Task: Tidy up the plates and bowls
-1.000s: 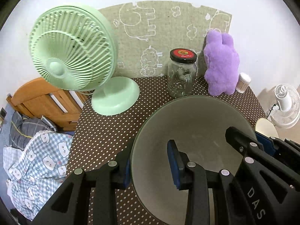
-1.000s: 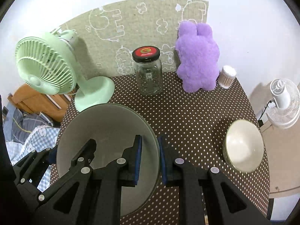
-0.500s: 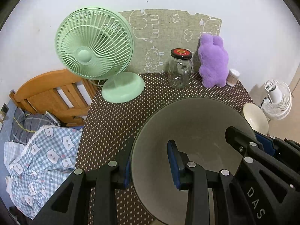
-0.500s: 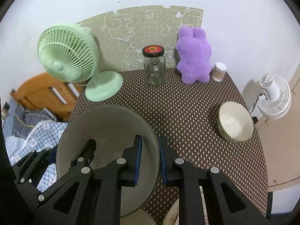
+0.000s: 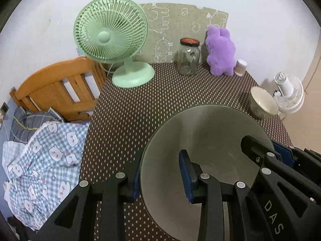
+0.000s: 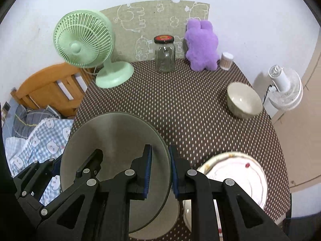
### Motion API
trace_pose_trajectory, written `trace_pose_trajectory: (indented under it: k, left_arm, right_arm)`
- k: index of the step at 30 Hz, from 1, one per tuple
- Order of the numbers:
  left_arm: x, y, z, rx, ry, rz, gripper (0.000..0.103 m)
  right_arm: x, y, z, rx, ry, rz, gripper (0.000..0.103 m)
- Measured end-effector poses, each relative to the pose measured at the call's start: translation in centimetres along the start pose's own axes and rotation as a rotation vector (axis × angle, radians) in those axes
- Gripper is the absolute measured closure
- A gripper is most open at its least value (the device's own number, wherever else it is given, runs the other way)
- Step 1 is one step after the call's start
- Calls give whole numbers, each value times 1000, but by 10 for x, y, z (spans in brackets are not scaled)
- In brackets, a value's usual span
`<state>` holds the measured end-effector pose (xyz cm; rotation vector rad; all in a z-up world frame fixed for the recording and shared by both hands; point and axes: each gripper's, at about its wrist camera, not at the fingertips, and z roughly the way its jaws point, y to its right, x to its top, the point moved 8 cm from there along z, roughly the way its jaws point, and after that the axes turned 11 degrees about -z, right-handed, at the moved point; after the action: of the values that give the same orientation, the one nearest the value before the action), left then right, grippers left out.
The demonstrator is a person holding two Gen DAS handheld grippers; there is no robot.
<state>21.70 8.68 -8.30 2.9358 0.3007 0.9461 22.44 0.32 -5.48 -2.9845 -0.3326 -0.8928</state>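
Observation:
A large grey bowl [image 5: 208, 140] is held between both grippers above the dotted table. My left gripper [image 5: 160, 178] is shut on its left rim, one pad inside and one outside. My right gripper [image 6: 160, 170] is shut on the right rim of the same bowl [image 6: 112, 140]. The right gripper also shows in the left wrist view [image 5: 280, 156]. A small cream bowl [image 6: 243, 100] sits at the table's right edge, also seen in the left wrist view [image 5: 262, 103]. A white patterned plate [image 6: 236, 172] lies at the near right. Something pale lies under the held bowl, mostly hidden.
A green desk fan [image 6: 88, 46], a glass jar with a red lid [image 6: 165, 54], a purple plush toy [image 6: 201, 46] and a small container of swabs [image 6: 226, 60] stand along the back. A wooden bed frame [image 5: 58, 88] and checked bedding [image 5: 40, 160] lie left of the table.
Both grippers have pulled back and risen with the grey bowl. More of the table shows now, including the cream bowl and the white plate at the near right.

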Motion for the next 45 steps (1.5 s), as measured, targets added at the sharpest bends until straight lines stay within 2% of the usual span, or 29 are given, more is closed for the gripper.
trace_pose_trajectory:
  k: [19, 29, 43, 45]
  left_arm:
    - [-66, -15, 20, -23, -114, 5, 70]
    - [-70, -9, 28, -61, -121, 15, 70]
    - [-88, -4, 52, -93, -190, 27, 70]
    - [-88, -2, 51, -93, -173, 38, 70]
  right_arm:
    - [-72, -13, 20, -16, -93, 44, 82]
    - [-79, -7, 27, -48, -99, 59, 82]
    - [-89, 0, 46, -95, -141, 62, 82]
    - [-91, 1, 48, -94, -140, 64, 82]
